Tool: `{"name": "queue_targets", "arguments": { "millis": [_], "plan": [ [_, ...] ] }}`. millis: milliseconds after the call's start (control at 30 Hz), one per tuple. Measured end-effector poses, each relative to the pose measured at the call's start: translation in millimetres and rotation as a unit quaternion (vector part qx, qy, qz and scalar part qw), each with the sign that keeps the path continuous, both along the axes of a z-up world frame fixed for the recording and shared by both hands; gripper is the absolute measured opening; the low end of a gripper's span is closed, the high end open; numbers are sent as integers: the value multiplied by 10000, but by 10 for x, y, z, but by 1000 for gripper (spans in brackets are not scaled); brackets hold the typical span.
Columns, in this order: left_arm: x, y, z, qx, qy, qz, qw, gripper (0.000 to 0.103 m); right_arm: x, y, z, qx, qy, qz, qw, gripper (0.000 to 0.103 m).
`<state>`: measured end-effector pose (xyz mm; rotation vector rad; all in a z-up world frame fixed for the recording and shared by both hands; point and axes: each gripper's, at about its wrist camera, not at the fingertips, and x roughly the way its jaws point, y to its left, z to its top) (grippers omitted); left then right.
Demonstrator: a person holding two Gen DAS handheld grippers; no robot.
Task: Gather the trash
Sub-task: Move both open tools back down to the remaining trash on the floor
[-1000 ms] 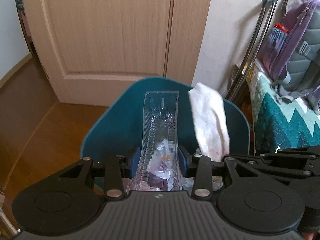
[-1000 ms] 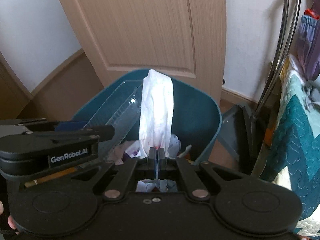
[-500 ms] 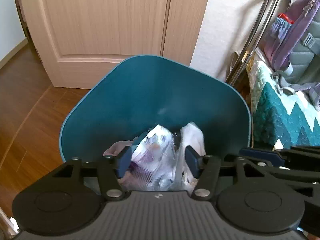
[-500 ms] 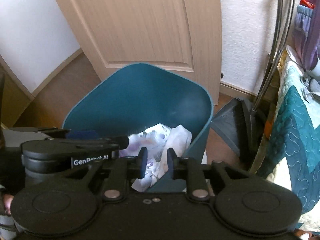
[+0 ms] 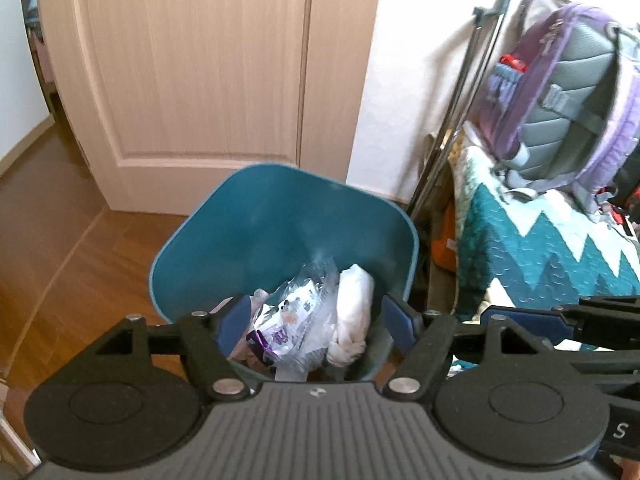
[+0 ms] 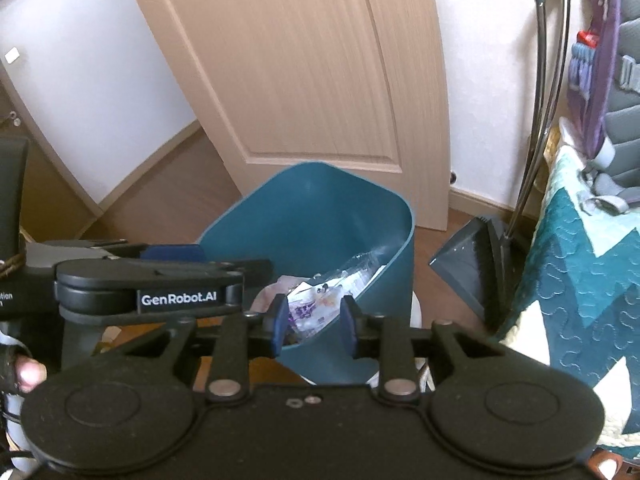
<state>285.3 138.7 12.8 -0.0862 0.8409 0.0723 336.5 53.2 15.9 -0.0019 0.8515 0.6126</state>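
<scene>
A teal trash bin (image 5: pixel 256 220) stands on the wood floor by the door; it also shows in the right wrist view (image 6: pixel 320 216). Inside lie a clear plastic tray (image 5: pixel 304 304), a white crumpled tissue (image 5: pixel 352 316) and purple-printed wrappers (image 5: pixel 276 336). The plastic tray also shows in the right wrist view (image 6: pixel 356 272). My left gripper (image 5: pixel 316 326) is open and empty above the bin's near rim. My right gripper (image 6: pixel 314 320) is open and empty, just above and in front of the bin, to the right of the left gripper body (image 6: pixel 160 288).
A wooden door (image 5: pixel 192 72) stands behind the bin. A dustpan (image 6: pixel 468 264) and metal poles (image 6: pixel 536 120) lean at the wall on the right. A quilted teal bed cover (image 5: pixel 540 248) with a purple backpack (image 5: pixel 560 92) lies on the right.
Both grippers opened and let go: the clear tray and the white tissue dropped into the bin. Both grippers then pulled back and up from the bin.
</scene>
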Motion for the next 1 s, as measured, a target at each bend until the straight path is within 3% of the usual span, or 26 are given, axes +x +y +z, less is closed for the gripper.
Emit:
{"name": "queue_targets", "arguments": {
  "millis": [267,567,800,1000],
  "plan": [
    [-428,-313,348,136,-217,-85,9996,76,-387,-334,278,214,-206,61,9995,37],
    [-879,-660,524,184,-303,-180,9992,82,-800,-755,473,415,-388,97,9983,39],
    [-1121,-917,405,83,-280,-308,9991,83,-997,-1064,410,352,-462,45,9983,44],
    [-1154,-1157,48,38,-124,-445,9989,88,-1019,-1300,129,249,-358,-28,9990,52]
  ]
}}
